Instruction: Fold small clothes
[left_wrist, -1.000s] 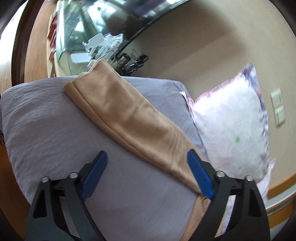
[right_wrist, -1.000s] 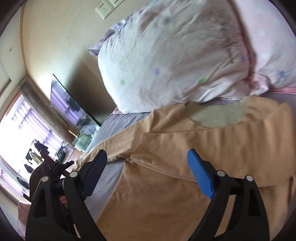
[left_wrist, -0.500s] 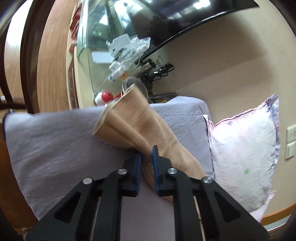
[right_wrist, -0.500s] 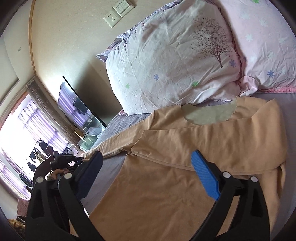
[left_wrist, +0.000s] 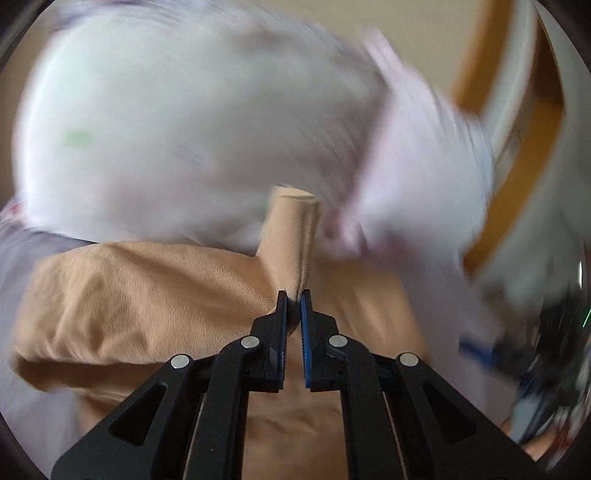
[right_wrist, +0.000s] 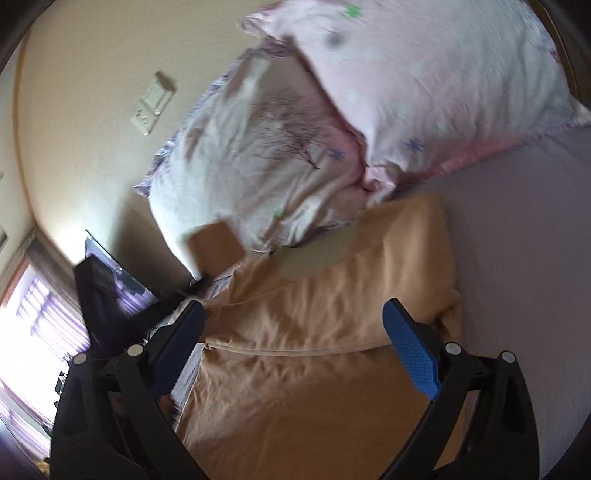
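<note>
At six o'clock of the left wrist view, pinching a tan sleeve (left_wrist: 295, 240) between the nearly closed jaws of the left gripper (left_wrist: 294, 295), cuff standing up toward twelve. Spreading from nine to five behind it, the tan shirt (left_wrist: 147, 295) lying rumpled on a lilac sheet (left_wrist: 22, 251), folded edge running along eight o'clock. Filling ten through two, heavily blurred, a pale pillow (left_wrist: 184, 110); showing at two to three, a yellow-wood headboard (left_wrist: 517, 177).

Toward six o'clock of the right wrist view, hovering wide open and gripping nothing, the right gripper (right_wrist: 291, 321) straddling the shirt's (right_wrist: 314, 387) body, a seam crossing between the blue pads (right_wrist: 410, 347). Lying flat from center to six, neckline turned toward twelve, right edge ending near three with bare sheet (right_wrist: 517, 258) beyond it. Leaning at eleven to two, two floral pillows (right_wrist: 258, 147); sitting at ten, wall sockets (right_wrist: 151, 107); glowing at eight, a curtained window (right_wrist: 33, 332).
</note>
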